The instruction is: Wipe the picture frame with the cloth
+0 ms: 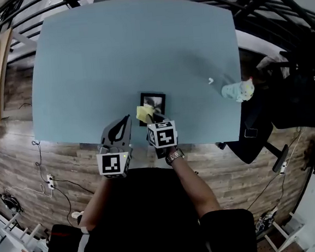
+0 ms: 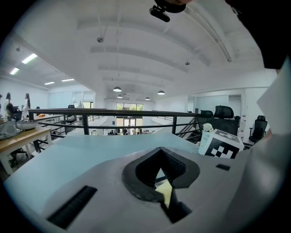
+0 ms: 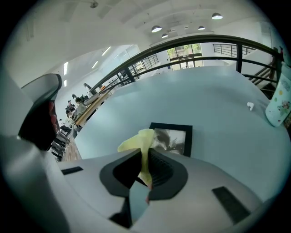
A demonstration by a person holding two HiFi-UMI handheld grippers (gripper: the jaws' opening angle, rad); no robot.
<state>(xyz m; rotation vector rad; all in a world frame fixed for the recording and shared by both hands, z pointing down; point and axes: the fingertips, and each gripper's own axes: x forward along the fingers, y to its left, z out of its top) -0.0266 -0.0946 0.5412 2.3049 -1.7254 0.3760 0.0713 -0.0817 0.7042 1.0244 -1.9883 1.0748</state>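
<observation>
My right gripper point(image 1: 152, 119) clamped the yellow cloth point(image 1: 144, 114); picture frame point(image 1: 156, 101) lay just ahead, cloth over its near corner; left gripper point(image 1: 126, 120) closed, empty

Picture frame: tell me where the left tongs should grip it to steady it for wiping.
The picture frame lies flat on the table, so only its thin black border is graspable. Likely best to take the left side, toward the far corner, coming in low from the left. The right tongs and cloth crowd the near corner.
</observation>
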